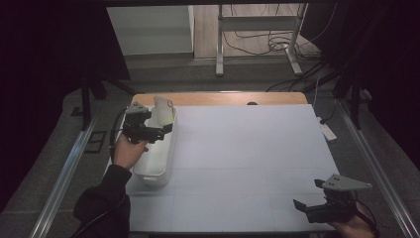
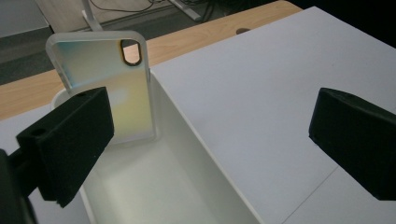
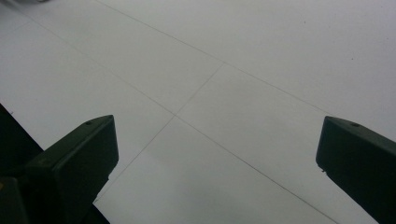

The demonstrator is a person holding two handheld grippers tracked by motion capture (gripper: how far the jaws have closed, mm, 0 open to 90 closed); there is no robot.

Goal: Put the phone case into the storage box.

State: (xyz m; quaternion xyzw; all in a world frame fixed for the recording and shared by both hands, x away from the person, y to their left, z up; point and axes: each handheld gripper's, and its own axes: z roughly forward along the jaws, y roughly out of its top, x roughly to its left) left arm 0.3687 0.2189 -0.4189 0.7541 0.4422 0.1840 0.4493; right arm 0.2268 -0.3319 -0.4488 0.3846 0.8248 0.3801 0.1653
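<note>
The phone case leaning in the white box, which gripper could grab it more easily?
Probably the left gripper. It hovers open over the white box, with the phone case standing just ahead between its jaws. The right gripper is open too, but sits at the table's near right corner, far from the box.

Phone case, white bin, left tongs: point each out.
Phone case (image 2: pixel 109 88), left gripper view, middle of its back.
White bin (image 1: pixel 171 144), high view, right wall.
Left tongs (image 1: pixel 166 131), high view, between the tips.
</note>
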